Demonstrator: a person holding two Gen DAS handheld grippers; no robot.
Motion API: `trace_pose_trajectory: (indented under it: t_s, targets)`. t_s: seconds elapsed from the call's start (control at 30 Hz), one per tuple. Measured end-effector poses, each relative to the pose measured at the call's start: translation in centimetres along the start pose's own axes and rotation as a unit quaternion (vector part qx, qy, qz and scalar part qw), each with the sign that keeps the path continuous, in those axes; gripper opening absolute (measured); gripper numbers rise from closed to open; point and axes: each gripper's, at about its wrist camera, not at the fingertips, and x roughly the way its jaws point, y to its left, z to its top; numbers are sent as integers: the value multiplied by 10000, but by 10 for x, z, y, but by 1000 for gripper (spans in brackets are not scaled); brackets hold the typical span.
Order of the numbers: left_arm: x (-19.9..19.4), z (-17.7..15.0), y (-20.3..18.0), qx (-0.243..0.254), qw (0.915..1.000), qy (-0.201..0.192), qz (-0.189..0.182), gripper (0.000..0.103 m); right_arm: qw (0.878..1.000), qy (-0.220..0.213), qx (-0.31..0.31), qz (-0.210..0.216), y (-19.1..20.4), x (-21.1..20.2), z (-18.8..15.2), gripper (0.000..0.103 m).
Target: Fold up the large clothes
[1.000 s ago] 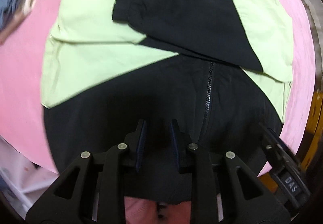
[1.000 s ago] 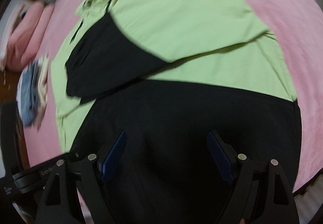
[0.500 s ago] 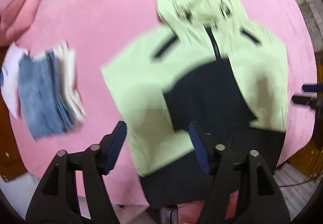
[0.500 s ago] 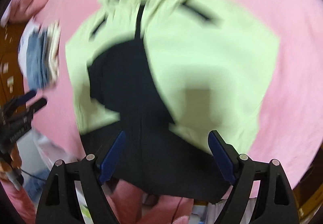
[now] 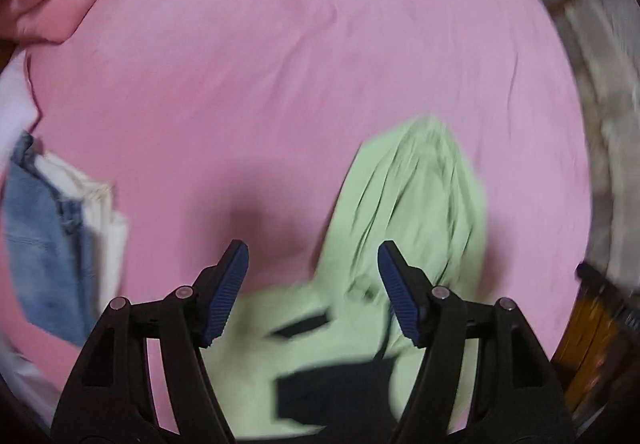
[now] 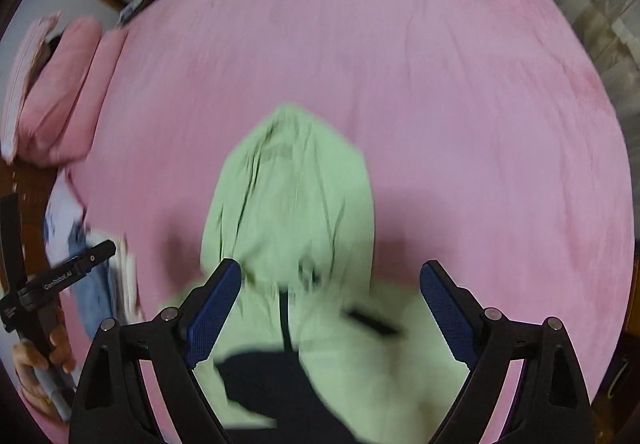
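A light green and black hooded jacket [image 5: 404, 212] lies flat on the pink bed, hood pointing away; it also shows in the right wrist view [image 6: 292, 204]. A black sleeve [image 6: 260, 380] is folded across its chest. My left gripper [image 5: 313, 292] is open and empty, held above the hood's base. My right gripper [image 6: 331, 308] is open wide and empty, above the jacket's collar and zip. The jacket's lower half is hidden below both views.
The pink bed sheet [image 5: 300, 64] stretches far ahead. Folded jeans and white clothes [image 5: 52, 244] lie at the left. Pink pillows [image 6: 60, 92] sit at the far left. The left hand-held gripper [image 6: 60, 280] shows at the left edge of the right wrist view.
Both grippers have lifted and moved forward from the jacket's black hem up to the hood. The left gripper has opened from nearly shut.
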Motion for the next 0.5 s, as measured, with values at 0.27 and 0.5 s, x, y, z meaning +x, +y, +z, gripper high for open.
trace_pose_trajectory:
  t_s: [0.27,0.5]
  targets:
    - [39,53,-44,485,9946,-908,167,74,9857,-539,1128,1134,-44,30,71,92]
    - [140,33,-41,828,9964,-46,-173,74,9573,293,2261,1779,-95,124,51,86]
